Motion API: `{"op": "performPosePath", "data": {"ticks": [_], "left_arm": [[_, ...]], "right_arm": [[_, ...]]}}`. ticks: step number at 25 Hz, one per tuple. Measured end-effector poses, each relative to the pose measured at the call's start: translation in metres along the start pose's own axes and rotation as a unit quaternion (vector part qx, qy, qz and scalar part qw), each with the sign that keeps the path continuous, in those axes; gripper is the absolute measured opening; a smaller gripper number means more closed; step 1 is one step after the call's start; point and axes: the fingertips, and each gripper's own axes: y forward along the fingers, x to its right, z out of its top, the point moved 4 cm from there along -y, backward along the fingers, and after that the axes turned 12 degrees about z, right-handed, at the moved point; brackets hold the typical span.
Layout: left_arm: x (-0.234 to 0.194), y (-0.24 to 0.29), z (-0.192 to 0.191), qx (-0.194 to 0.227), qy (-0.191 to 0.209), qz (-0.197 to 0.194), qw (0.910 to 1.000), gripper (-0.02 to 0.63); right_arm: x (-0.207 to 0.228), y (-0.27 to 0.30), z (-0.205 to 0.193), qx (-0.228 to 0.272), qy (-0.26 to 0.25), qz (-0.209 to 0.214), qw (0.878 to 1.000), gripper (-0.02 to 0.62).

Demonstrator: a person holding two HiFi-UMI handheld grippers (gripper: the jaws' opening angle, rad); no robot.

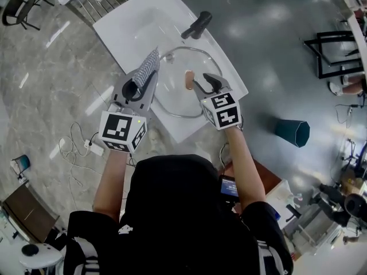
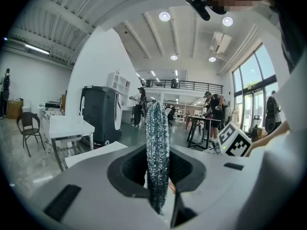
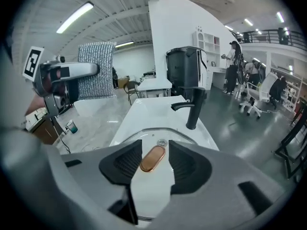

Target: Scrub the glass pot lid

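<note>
Between the fingers [image 3: 125,163] of the right gripper [image 3: 153,161], which stand apart, sits the copper-coloured oval handle [image 3: 152,158] of the glass pot lid [image 1: 172,96]. A gap shows at the handle's right side, and neither pad presses on it. Just beyond the fingertips, at the lower centre of the right gripper view, the lid's rim curves across; the lid lies flat, handle up, in the white sink [image 1: 132,22]. Right of centre in that view, the black faucet [image 3: 194,107] stands at the sink's far edge. The left gripper [image 2: 157,174] has its fingers clamped on a silvery mesh scrubber [image 2: 157,128]. It stands upright and edge-on at the centre of the left gripper view, rising well above the fingertips. In the head view both grippers occupy the frame's centre. The scrubber is over the lid's left rim; whether it touches the glass cannot be told. The sink runs diagonally from upper left to centre right. Grey marbled floor [image 1: 69,85] fills the left of the frame, and a dark teal bin [image 1: 292,132] stands at the right.
</note>
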Motion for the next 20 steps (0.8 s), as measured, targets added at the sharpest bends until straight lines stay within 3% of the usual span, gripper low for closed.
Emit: {"op": "performPosePath", "data": {"ticks": [6, 20], "left_arm": [[-0.005, 0.004, -0.013, -0.017, -0.002, 0.007, 0.9998, 0.071], [-0.022, 0.01, -0.035, -0.042, -0.01, 0.03, 0.9986, 0.071]], "right_arm": [[0.003, 0.029, -0.021, -0.045, 0.025, 0.029, 0.998, 0.249], [0.008, 0.075, -0.044, -0.105, 0.041, 0.034, 0.993, 0.272]]}}
